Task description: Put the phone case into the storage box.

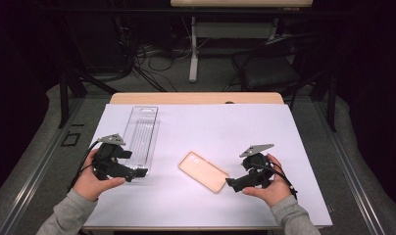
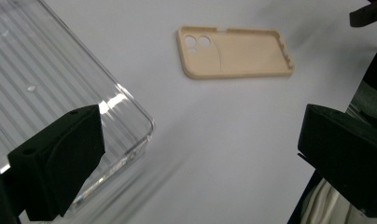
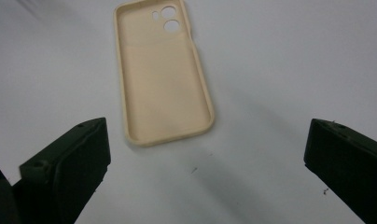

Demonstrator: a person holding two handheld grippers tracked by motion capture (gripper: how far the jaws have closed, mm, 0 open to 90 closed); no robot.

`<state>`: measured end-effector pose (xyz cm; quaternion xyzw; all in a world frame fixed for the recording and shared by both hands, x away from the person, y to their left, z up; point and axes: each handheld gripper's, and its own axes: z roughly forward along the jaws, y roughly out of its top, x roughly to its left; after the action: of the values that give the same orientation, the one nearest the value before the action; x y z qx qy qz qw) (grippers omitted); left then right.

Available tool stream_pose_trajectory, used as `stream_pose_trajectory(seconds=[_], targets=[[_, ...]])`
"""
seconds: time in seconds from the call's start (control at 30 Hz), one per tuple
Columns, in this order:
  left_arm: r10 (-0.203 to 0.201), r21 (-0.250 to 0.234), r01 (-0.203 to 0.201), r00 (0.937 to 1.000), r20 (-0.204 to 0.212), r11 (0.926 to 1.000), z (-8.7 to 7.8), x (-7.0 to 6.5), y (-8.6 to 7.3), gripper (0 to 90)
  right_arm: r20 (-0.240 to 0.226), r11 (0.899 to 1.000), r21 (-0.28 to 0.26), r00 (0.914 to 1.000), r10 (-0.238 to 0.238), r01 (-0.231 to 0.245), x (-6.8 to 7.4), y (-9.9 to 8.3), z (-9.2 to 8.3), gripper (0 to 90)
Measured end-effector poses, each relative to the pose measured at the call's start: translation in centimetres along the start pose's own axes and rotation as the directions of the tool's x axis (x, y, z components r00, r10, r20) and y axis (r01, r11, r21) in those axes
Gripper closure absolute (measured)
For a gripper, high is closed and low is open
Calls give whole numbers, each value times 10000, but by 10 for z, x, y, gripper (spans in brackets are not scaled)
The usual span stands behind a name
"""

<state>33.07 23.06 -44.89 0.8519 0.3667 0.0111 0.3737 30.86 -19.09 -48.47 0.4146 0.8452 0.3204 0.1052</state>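
Approaching the phone case (image 3: pixel 163 74) near the worktop's front edge, the wide-open right gripper (image 1: pixel 229 183) should be squared across its rim.

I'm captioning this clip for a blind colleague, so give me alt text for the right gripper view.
A beige, soft-looking rectangular phone case lies hollow side up on a white table surface, its camera cutouts at the far end. The right claw hangs just short of its near end, the two black jaws spread wide with nothing between them.

Beige phone case (image 3: pixel 163 74) lies hollow-side up beyond the wide-open tongs (image 3: pixel 205 163).
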Motion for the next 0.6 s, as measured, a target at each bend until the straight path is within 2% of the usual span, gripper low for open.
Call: stream_pose_trajectory(seconds=[0.1,0.13,0.33,0.4,0.6], targets=[[-103,-214,103,9999,-20,9997,1,2,8,5,-10,9999,40,9999,-112,112,-1,8,2,23],[-56,-254,52,9999,-161,9997,2,3,15,6,42,9999,58,9999,-115,115,0,11,4,35],[24,-289,-29,9999,-157,9996,8,4,29,6,80,9992,180,9994,-349,348,0,23,9,82],[62,-230,-68,9996,-273,9997,12,6,35,7,80,9987,256,9990,-442,439,1,31,12,138],[-6,-270,-7,9988,-480,9996,18,8,50,25,79,9971,384,9977,-667,664,1,47,15,163]])
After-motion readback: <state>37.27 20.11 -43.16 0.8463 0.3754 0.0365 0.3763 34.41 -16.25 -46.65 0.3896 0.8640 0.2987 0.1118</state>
